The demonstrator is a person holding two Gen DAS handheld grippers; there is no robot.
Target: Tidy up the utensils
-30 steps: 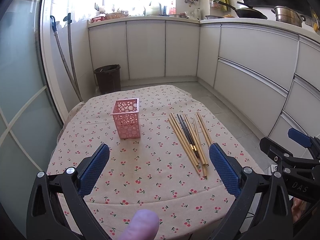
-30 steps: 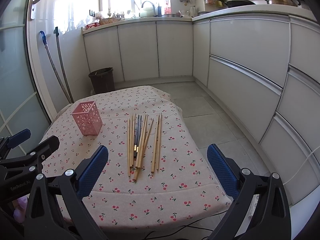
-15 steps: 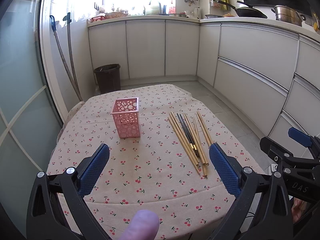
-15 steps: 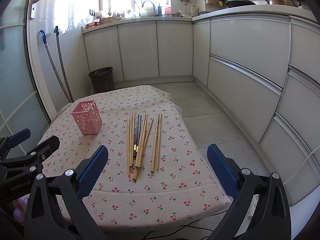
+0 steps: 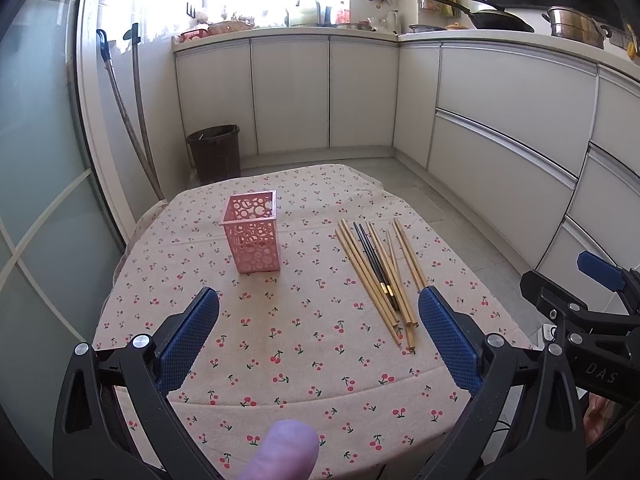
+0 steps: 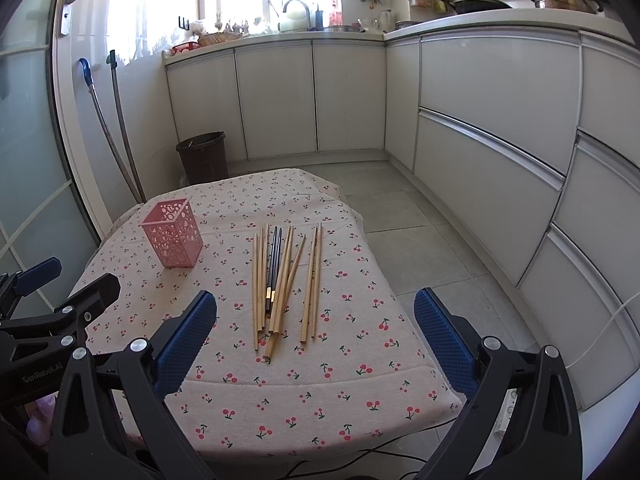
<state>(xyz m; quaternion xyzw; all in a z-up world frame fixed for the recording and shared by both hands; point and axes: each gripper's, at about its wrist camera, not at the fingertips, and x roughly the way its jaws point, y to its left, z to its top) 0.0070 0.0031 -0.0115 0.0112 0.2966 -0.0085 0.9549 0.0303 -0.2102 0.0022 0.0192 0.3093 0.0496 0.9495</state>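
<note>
- The table (image 5: 304,360), under a cherry-print cloth, looks the same as a second ago.
- The left gripper (image 5: 320,340) hovers spread wide and empty; the right view reads "GenRobot.AI" on its body.
- The right gripper (image 6: 316,340) is likewise spread and empty; the left view reads "DAS" on it.
- The pink holder (image 5: 253,237) stands upright, well left of the chopsticks.
- The chopsticks (image 6: 280,276) lie flat, unmoved.
- A fingertip (image 5: 284,454) shows only in the left view.

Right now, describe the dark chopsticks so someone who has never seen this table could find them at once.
Start at the table with the cherry-print cloth and find the pink holder. To its right the chopsticks lie loose in a row. The dark pair sits among the left-hand ones: black with gold bands near one end, while all the others are plain wood.
</note>
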